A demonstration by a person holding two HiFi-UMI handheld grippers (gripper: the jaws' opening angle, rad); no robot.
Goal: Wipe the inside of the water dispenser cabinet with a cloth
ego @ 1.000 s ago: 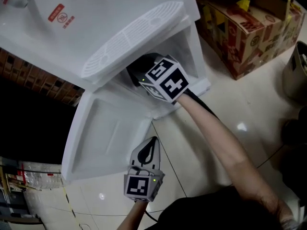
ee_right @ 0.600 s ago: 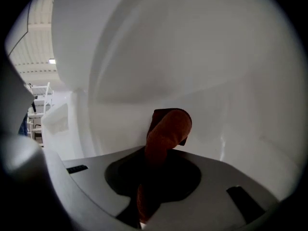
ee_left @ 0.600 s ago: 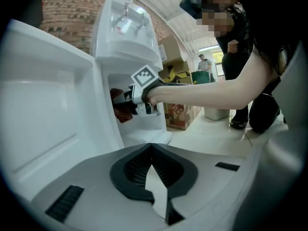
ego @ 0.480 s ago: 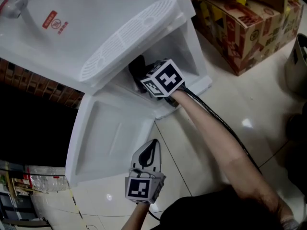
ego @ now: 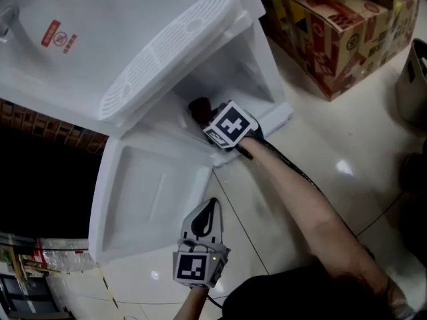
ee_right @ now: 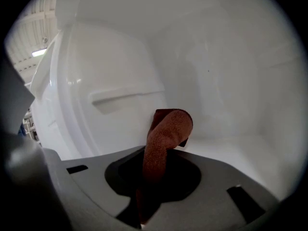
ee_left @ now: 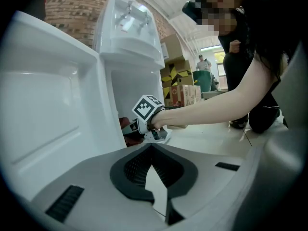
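Note:
The white water dispenser (ego: 133, 39) has its lower cabinet (ego: 247, 72) open, with the door (ego: 150, 192) swung out to the left. My right gripper (ego: 203, 112) reaches into the cabinet, shut on a reddish-brown cloth (ee_right: 166, 134) whose folded end rests near the white floor of the cabinet (ee_right: 231, 150). The cloth (ego: 199, 105) shows as a dark red bit past the marker cube (ego: 230, 127). My left gripper (ego: 207, 212) hangs outside by the door's lower edge, jaws shut with nothing in them. From the left gripper view I see the right gripper's cube (ee_left: 148, 109) at the cabinet mouth.
A printed cardboard box (ego: 340, 32) stands on the tiled floor (ego: 333, 132) right of the dispenser. A dark bin (ego: 413, 92) is at the right edge. The drip grille (ego: 167, 52) juts out above the cabinet. Another person stands far off in the left gripper view.
My right gripper has moved lower and deeper into the cabinet, its cube now near the floor of the opening. The left gripper has stayed by the door.

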